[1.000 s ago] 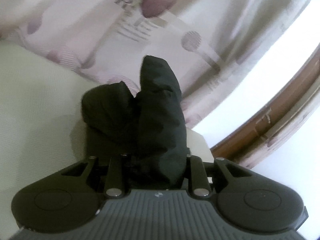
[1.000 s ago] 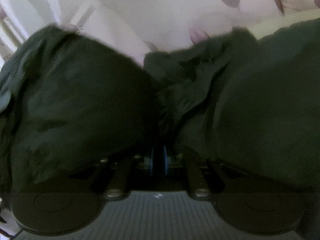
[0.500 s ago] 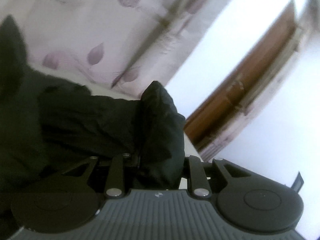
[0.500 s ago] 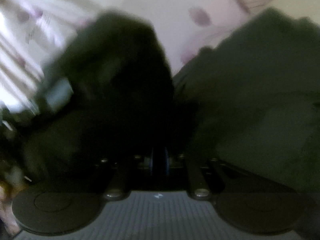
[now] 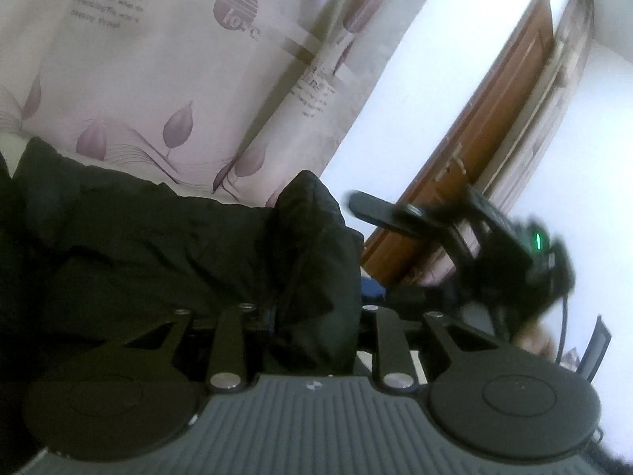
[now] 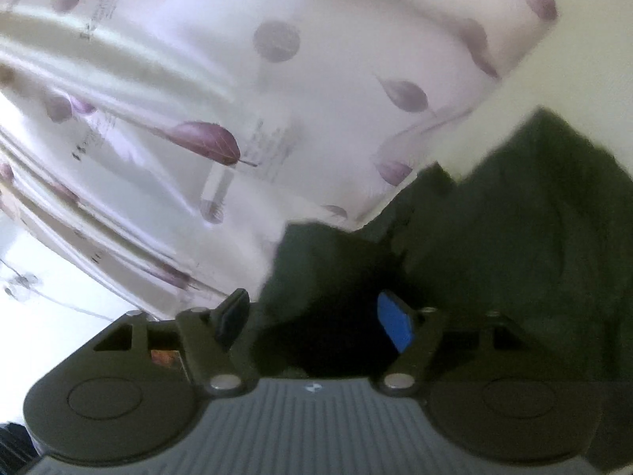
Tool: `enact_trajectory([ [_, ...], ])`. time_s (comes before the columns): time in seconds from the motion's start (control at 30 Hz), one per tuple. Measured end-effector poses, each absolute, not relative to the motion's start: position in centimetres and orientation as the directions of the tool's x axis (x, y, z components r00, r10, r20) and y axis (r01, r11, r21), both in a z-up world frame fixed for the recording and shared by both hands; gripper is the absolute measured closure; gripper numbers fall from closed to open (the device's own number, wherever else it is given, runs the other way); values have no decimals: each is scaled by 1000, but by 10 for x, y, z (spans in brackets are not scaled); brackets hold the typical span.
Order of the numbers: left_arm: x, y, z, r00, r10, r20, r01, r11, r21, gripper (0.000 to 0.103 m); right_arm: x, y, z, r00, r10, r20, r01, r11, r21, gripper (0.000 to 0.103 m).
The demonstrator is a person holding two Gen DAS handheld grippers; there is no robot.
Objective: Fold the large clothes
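**Left grip on garment, right released**

Your left gripper (image 5: pixel 312 308) is clamped on a bunched fold of the black garment (image 5: pixel 158 245), which spreads left beneath the leaf-print curtain (image 5: pixel 166 79). Your right gripper (image 6: pixel 316 316) stands wide, fabric between its fingers (image 6: pixel 393 324) (ungripped). A brown door (image 5: pixel 494 130) stands behind, right.

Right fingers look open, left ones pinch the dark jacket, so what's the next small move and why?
Probably bring the open right gripper forward and close it on the bunched dark green padded jacket lying between its fingers. The left gripper alone pinches a fold of that jacket, so the fabric has only one hold.
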State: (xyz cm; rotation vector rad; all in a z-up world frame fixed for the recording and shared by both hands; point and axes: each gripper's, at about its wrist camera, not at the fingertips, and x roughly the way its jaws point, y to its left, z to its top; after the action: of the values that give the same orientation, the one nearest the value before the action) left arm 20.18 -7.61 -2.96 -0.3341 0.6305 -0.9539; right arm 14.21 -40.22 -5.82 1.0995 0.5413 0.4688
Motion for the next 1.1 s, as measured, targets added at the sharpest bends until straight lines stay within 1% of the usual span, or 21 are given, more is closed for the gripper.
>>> enact_trajectory([
  [0.07, 201, -80, -30, 425, -834, -353, 662, 552, -508, 75, 158, -395, -50, 747, 611, -262, -55, 449, 892, 30],
  [0.1, 200, -83, -31, 426, -831, -357, 666, 556, -498, 74, 162, -390, -47, 735, 610, -294, -56, 488, 871, 33],
  [0.13, 199, -85, -33, 429, -829, -357, 666, 558, -494, 70, 165, -384, -41, 729, 600, -328, -59, 534, 844, 54],
  [0.2, 198, -86, -34, 437, -826, -355, 667, 562, -488, 62, 170, -371, -35, 713, 585, -386, -90, 624, 777, 82],
  [0.23, 197, -86, -35, 446, -822, -354, 668, 569, -479, 55, 174, -365, -34, 712, 572, -408, -98, 655, 749, 88],
  [0.3, 194, -83, -33, 454, -820, -350, 657, 573, -491, 45, 177, -355, -31, 722, 518, -458, -110, 740, 663, 92],
  [0.37, 186, -73, -22, 458, -828, -324, 660, 561, -499, 38, 181, -353, -33, 731, 480, -484, -105, 781, 616, 93],
  [0.43, 175, -56, -5, 481, -828, -287, 659, 558, -505, 18, 184, -355, -38, 740, 454, -497, -92, 800, 594, 94],
  [0.47, 171, -45, 4, 495, -828, -264, 650, 554, -520, 13, 186, -357, -42, 745, 443, -498, -88, 806, 585, 94],
  [0.5, 166, -32, 14, 520, -819, -241, 638, 560, -528, 4, 186, -360, -44, 750, 435, -498, -77, 806, 587, 95],
  [0.57, 158, -2, 32, 610, -766, -203, 607, 617, -501, 2, 183, -366, -49, 762, 428, -486, -67, 799, 598, 95],
  [0.63, 157, 28, 45, 743, -637, -207, 515, 741, -431, 0, 178, -373, -51, 774, 428, -467, -63, 785, 616, 95],
  [0.7, 171, 58, 42, 835, -495, -241, 373, 830, -414, 0, 175, -378, -53, 781, 421, -461, -54, 781, 622, 95],
  [0.73, 185, 71, 36, 836, -468, -286, 321, 840, -438, 0, 174, -381, -55, 782, 421, -459, -49, 777, 628, 95],
  [0.8, 219, 95, 12, 788, -482, -383, 218, 801, -557, 1, 174, -382, -58, 782, 418, -462, -40, 774, 632, 95],
  [0.83, 233, 101, -2, 745, -527, -410, 190, 756, -627, 1, 173, -382, -59, 782, 416, -464, -37, 774, 632, 95],
  [0.87, 243, 105, -12, 712, -578, -397, 187, 702, -687, 1, 172, -382, -60, 784, 416, -461, -37, 772, 635, 95],
  [0.93, 252, 104, -23, 680, -659, -321, 208, 594, -777, 1, 173, -380, -59, 783, 419, -460, -40, 771, 636, 95],
  [1.0, 259, 91, -19, 654, -695, -297, 275, 585, -763, 0, 173, -381, -59, 779, 425, -461, -42, 769, 638, 95],
  [1.07, 269, 72, -13, 641, -675, -365, 282, 649, -706, 0, 174, -383, -60, 775, 434, -459, -45, 763, 645, 95],
  [1.1, 273, 63, -12, 628, -679, -380, 293, 659, -693, 0, 174, -384, -60, 774, 439, -457, -47, 758, 650, 95],
])
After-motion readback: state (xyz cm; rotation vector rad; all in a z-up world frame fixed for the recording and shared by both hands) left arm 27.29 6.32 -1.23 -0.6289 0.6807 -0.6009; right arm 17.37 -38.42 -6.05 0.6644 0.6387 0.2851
